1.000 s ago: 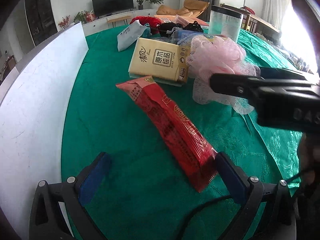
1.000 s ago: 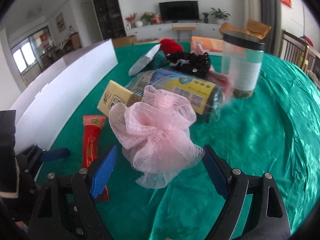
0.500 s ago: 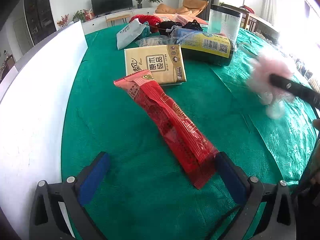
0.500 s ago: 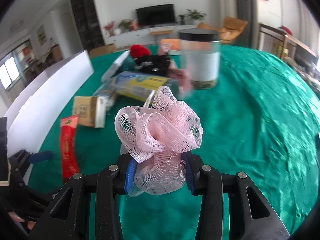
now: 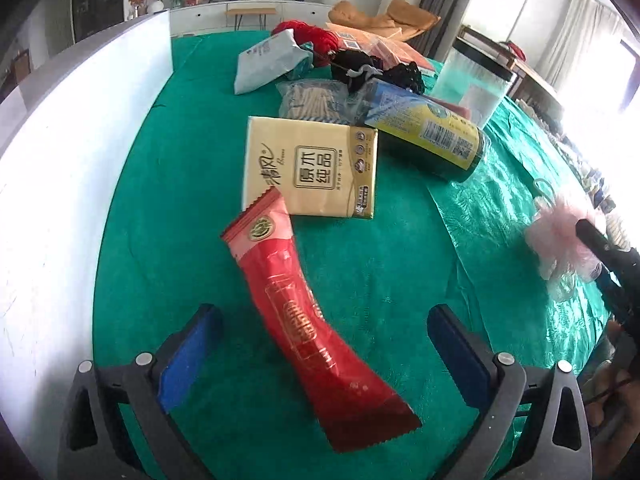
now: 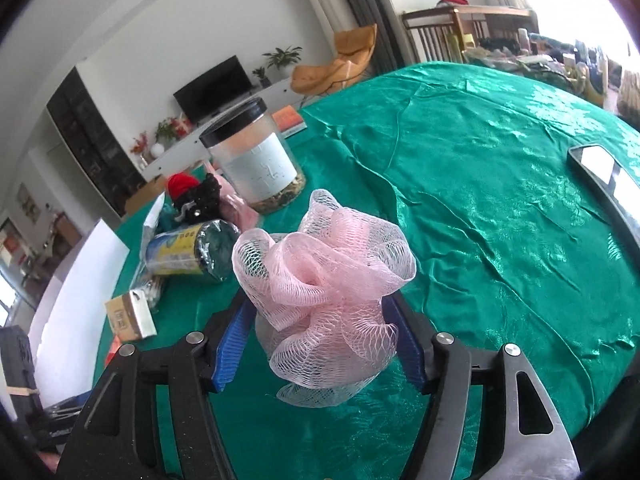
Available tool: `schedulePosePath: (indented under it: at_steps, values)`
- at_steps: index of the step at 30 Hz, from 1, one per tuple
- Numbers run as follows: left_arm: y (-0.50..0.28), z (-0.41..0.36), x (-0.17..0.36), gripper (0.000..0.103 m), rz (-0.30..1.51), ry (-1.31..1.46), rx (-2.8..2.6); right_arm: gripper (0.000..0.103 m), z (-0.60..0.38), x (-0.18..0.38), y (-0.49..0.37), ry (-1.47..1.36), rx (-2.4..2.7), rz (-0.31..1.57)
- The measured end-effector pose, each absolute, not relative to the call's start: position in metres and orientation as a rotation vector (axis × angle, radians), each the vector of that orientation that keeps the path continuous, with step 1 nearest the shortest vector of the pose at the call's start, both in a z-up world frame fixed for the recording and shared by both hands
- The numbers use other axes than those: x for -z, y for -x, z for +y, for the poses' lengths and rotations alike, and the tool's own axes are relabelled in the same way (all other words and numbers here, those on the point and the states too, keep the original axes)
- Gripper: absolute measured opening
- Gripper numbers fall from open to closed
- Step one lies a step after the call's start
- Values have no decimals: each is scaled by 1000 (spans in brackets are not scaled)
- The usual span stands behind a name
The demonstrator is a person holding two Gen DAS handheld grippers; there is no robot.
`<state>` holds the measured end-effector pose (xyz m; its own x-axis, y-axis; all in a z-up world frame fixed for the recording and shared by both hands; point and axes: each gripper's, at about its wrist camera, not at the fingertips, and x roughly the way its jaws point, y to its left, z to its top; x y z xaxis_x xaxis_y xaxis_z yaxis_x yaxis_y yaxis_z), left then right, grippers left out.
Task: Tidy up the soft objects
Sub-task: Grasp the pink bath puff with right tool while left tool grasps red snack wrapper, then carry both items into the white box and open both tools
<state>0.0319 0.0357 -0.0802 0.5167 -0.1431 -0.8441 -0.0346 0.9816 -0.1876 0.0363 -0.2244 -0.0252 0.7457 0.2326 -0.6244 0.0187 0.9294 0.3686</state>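
A long red snack packet [image 5: 296, 304] lies on the green tablecloth [image 5: 400, 264], between the blue pads of my left gripper [image 5: 322, 312]. Its jaws are closing but stand wide, and neither pad touches the packet. A pink mesh bath sponge [image 6: 324, 292] sits between the pads of my right gripper [image 6: 320, 308], its lower edge down on the cloth. Those jaws are opening and the pads no longer squeeze it. In the left wrist view the sponge [image 5: 560, 240] and a black right gripper finger [image 5: 600, 240] show at the far right.
A yellow tissue pack [image 5: 316, 168], a green and yellow roll [image 5: 432, 136], a grey pouch [image 5: 268, 64], black and red soft items [image 5: 360, 68] and a lidded jar [image 6: 256, 160] crowd the far side. A white board [image 5: 60, 184] stands left. A phone [image 6: 600, 164] lies right.
My right gripper shut on the pink sponge, carried it right, away from the pile, rolled, and now its jaws have widened. The left gripper shifted over the red packet and narrowed slightly.
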Motion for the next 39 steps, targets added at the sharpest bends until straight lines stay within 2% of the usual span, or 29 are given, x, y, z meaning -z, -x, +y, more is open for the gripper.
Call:
schedulePosePath:
  at_steps: [1,2,3,6,8,11,13,16,17,18,21,26,31,37,38,39]
  values:
    - [-32,31,78,79,1011,145,56,69,-228,24,-33,-388,-125,712]
    - [-32,29,79,55,1004,103,53,70,-234,23,-30,-420,-127,700]
    - [-32,28,78,37,996,66,50,75,-240,23,-28,-462,-128,690]
    - [-31,41,78,21,991,118,100,77,-263,27,-23,-575,-109,711]
    - [-26,50,76,16,988,175,119,77,-269,26,-25,-586,-103,755]
    - [-21,52,69,16,963,194,148,78,-256,9,-35,-455,-148,783]
    - [-18,52,65,16,953,213,168,81,-234,3,-50,-294,-182,838]
    - [-15,55,55,15,935,257,196,79,-209,15,-75,-74,-160,943]
    - [-12,56,51,15,925,267,207,66,-206,20,-79,-43,-148,966]
    - [-9,58,45,15,910,278,221,24,-206,24,-81,-32,-131,981]
    - [2,63,26,15,860,306,254,26,-212,16,-73,-86,-125,959]
    - [19,96,-14,15,768,368,250,26,-187,-28,-50,-127,-228,869]
    - [51,171,-51,15,673,367,89,26,-111,-88,-24,-159,-501,794]
    - [99,267,-48,16,691,353,-199,27,19,-128,9,-171,-904,797]
    - [105,278,-44,19,702,348,-258,27,40,-129,13,-155,-951,807]
    - [110,288,-39,32,719,341,-316,31,59,-127,17,-132,-988,815]
